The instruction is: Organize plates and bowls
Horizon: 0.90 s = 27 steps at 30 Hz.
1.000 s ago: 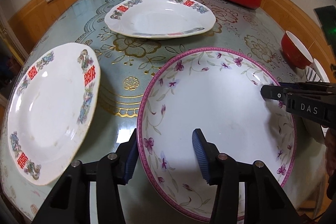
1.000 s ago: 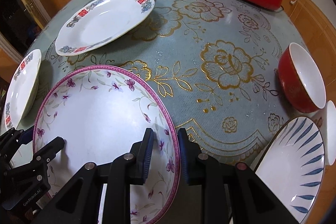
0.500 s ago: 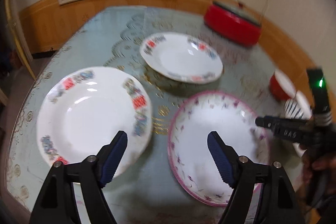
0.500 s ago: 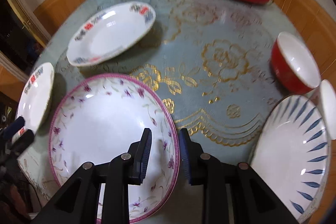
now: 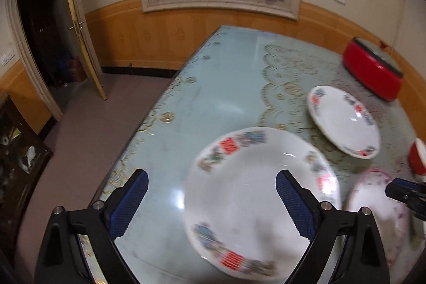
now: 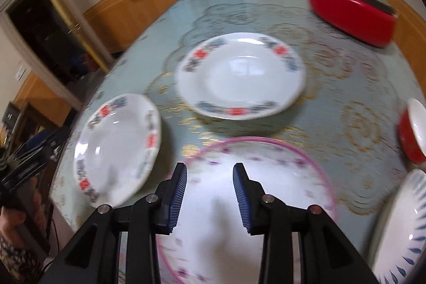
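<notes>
My left gripper point(image 5: 210, 200) hangs above the table with its jaws opening wide and nothing pressed between them. Below it lies the near white plate point(image 5: 253, 190) with red characters on its rim. A second plate of this kind point(image 5: 343, 121) lies further back. The pink-rimmed floral plate point(image 6: 266, 190) rests on the table under my right gripper point(image 6: 210, 193), whose jaws are opening and clear of its rim. The right gripper's tip point(image 5: 404, 190) shows at the right edge of the left wrist view. The left gripper point(image 6: 32, 151) shows at the left edge of the right wrist view.
A red bowl point(image 6: 412, 135) and a blue-striped plate point(image 6: 399, 230) sit at the right. A red lidded pot point(image 6: 351, 9) stands at the back right. The table's left edge point(image 5: 149, 124) drops to the floor near the near plate. A hand point(image 6: 13, 217) holds the left gripper.
Both grippers have let go of the pink-rimmed plate and lifted away. The left one swung left over the near white plate and opened wide; the right one opened a little.
</notes>
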Each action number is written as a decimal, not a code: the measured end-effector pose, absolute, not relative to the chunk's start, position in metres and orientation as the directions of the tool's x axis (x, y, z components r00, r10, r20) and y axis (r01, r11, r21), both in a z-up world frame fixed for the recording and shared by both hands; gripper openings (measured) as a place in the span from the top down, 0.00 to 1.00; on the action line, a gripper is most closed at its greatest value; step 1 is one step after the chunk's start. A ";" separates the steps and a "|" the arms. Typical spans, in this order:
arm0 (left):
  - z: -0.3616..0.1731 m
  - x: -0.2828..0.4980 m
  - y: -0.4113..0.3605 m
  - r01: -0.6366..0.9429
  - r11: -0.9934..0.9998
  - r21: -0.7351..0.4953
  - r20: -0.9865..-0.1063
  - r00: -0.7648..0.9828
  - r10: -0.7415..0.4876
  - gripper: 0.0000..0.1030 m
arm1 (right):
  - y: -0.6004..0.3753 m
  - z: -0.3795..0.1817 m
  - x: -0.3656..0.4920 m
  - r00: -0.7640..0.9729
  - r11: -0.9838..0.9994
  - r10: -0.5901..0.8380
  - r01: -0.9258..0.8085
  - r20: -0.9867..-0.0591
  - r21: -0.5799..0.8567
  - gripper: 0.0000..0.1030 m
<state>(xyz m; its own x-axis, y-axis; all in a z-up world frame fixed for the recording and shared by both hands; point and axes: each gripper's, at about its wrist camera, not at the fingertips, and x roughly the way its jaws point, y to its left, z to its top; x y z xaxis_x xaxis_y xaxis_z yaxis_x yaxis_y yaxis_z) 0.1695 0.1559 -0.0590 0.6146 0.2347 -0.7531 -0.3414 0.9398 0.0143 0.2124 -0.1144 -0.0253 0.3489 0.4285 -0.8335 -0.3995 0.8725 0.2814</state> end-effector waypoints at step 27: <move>-0.138 0.216 0.190 -0.095 0.992 -0.082 -0.883 0.469 -0.028 0.45 | 0.006 -0.093 0.247 0.161 0.847 0.413 -0.430 -0.897 0.313 0.63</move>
<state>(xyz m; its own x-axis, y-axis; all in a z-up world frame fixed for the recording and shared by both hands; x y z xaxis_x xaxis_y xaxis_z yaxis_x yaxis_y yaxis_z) 0.2164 0.1899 -0.1385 0.4693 -0.0281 -0.8826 -0.0954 0.9920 -0.0823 0.2472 0.0056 -0.0933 0.1606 0.4127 -0.8966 -0.4295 0.8471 0.3130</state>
